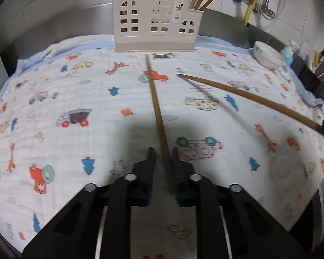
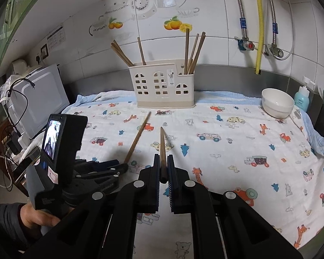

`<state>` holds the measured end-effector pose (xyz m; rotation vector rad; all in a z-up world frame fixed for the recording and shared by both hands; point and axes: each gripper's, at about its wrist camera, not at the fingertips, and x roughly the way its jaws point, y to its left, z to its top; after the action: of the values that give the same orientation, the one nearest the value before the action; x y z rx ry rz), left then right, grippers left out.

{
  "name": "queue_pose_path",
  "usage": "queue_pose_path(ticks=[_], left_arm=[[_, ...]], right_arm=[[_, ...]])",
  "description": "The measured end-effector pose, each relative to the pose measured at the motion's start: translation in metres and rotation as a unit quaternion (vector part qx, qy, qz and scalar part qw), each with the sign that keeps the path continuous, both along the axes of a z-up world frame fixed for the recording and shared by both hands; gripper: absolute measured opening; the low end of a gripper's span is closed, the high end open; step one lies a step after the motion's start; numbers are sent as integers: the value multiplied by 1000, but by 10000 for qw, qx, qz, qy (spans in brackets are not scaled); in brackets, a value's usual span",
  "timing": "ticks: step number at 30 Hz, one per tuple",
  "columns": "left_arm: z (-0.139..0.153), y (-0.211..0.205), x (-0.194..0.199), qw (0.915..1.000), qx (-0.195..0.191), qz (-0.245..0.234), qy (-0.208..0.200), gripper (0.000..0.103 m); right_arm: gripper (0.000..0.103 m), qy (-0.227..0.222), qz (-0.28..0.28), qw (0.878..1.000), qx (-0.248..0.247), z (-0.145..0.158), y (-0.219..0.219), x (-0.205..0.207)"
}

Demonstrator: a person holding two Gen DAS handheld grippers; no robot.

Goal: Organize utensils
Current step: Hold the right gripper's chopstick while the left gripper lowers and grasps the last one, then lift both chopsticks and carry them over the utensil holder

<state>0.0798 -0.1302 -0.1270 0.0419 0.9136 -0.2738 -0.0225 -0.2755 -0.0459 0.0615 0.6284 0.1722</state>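
Observation:
A cream house-shaped utensil holder (image 1: 154,19) (image 2: 162,84) stands at the back of the cloth with several brown chopsticks in its left and right compartments. My left gripper (image 1: 163,154) straddles a brown chopstick (image 1: 156,105) that lies on the cloth pointing toward the holder; the jaws stand slightly apart from it. My right gripper (image 2: 163,160) is shut on a second chopstick (image 2: 162,146) and holds it above the cloth, tip forward. That chopstick shows in the left wrist view (image 1: 244,95). The left gripper (image 2: 110,168) and its chopstick (image 2: 138,138) show in the right wrist view.
A patterned cartoon cloth (image 1: 75,99) (image 2: 237,151) covers the counter. A white bowl (image 2: 277,102) (image 1: 267,55) and a blue bottle (image 2: 301,98) sit at the back right. A white appliance (image 2: 38,99) with cables stands at the left. Pipes and valves run on the tiled wall.

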Motion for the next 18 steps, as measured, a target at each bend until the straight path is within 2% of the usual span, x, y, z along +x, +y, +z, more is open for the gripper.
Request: queue_pose_path(ticks=[5,14,18], left_arm=[[1,10,6,9995,-246,-4,180,8],[0,3,2,9999,-38,15,95,8],[7,17,8,9987,-429,-49,281,6]], right_arm=[[7,-33,12,10000,-2,2,0,0],[7,-132,40,9999,-44,11,2,1],[7,-244,121,9996,-69,25,2,5]])
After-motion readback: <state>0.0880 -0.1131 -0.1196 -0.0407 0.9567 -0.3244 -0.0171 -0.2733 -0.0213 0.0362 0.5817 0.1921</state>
